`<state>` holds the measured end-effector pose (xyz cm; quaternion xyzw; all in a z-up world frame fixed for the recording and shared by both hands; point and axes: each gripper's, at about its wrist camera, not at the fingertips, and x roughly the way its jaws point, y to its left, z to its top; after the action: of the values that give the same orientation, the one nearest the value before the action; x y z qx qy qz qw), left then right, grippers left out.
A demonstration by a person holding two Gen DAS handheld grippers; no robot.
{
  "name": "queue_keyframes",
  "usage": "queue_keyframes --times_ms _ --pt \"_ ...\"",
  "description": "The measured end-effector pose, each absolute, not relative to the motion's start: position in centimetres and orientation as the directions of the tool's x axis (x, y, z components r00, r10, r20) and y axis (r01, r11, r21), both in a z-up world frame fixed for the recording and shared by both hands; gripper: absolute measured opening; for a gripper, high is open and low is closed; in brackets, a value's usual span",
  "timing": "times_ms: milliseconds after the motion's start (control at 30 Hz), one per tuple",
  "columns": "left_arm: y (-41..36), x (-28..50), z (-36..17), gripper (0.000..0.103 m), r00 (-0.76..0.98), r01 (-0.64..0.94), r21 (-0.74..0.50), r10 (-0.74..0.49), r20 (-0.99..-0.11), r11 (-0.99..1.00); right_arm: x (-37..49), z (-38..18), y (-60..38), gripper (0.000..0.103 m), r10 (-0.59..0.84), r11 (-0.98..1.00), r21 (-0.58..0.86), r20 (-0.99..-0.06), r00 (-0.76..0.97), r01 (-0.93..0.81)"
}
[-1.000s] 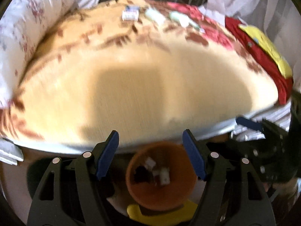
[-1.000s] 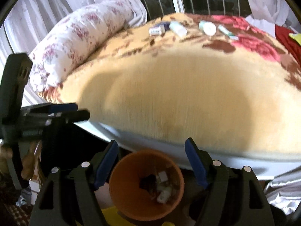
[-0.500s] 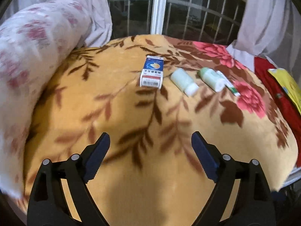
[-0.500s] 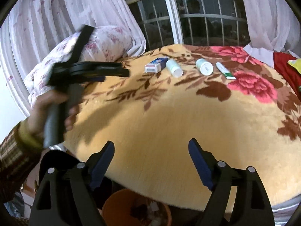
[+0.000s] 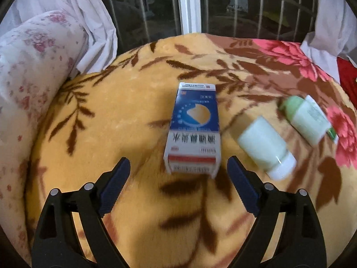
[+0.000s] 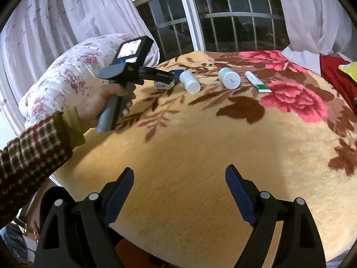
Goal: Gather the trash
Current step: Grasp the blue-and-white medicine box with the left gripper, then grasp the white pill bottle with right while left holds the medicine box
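Observation:
A blue and white carton [image 5: 194, 129] lies flat on the yellow floral blanket [image 5: 133, 111]. My left gripper [image 5: 177, 167] hangs open over the carton's near end, and its pads are clear of the carton. Right of the carton lie a white bottle [image 5: 265, 147] and a green-capped bottle [image 5: 305, 116]. The right wrist view shows the same row: carton [image 6: 165, 82], white bottle [image 6: 189, 80], second bottle [image 6: 229, 78] and a green and white tube [image 6: 257, 82]. My right gripper [image 6: 179, 174] is open and empty above the blanket's near edge, far from the row.
A flowered white bolster [image 6: 67, 78] lies along the bed's left side. Behind the bed are a barred window [image 6: 223, 26] and curtains. A hand and checked sleeve [image 6: 33, 151] carry the left gripper [image 6: 160, 76]. A sliver of the orange bin [image 6: 127, 246] shows below the bed edge.
The left gripper swung from above the orange bin across the bed to the carton, and its jaws widened. The right gripper lifted off the bin and its jaws widened too.

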<state>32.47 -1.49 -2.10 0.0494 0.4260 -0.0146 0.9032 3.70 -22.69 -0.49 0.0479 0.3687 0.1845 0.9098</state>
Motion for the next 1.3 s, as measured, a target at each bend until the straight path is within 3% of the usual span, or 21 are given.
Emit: queue_keyframes --times_ms 133,167,200,600,867,1300 --pt "-1.4 34.0 -2.8 0.082 0.653 0.072 0.050 -0.009 -0.758 0.996 4.3 -0.5 -22.9 0.082 0.360 0.932 0.213 -0.659 0.660 -0.295" --pt "-1.3 34.0 -2.9 0.074 0.656 0.071 0.033 -0.022 -0.754 0.997 4.3 -0.5 -23.0 0.082 0.358 0.932 0.212 -0.660 0.660 -0.293" --pt "-1.1 34.1 -3.1 0.053 0.652 0.076 0.011 -0.042 -0.757 0.997 4.4 -0.5 -23.1 0.082 0.357 0.933 0.213 -0.660 0.661 -0.291" --pt "1.0 26.3 -1.2 0.053 0.692 0.029 -0.049 -0.055 -0.720 0.998 8.1 0.5 -21.5 0.082 0.358 0.930 0.189 -0.658 0.662 -0.315" --pt "3.0 19.2 -1.0 0.052 0.696 0.015 -0.134 -0.106 -0.710 0.991 16.6 2.6 -18.4 0.082 0.314 0.937 0.100 -0.656 0.686 -0.334" --pt "4.5 15.1 -1.7 0.053 0.705 0.002 -0.147 -0.106 -0.701 0.989 30.1 -1.2 -12.6 0.081 0.168 0.951 -0.052 -0.741 0.650 -0.305"
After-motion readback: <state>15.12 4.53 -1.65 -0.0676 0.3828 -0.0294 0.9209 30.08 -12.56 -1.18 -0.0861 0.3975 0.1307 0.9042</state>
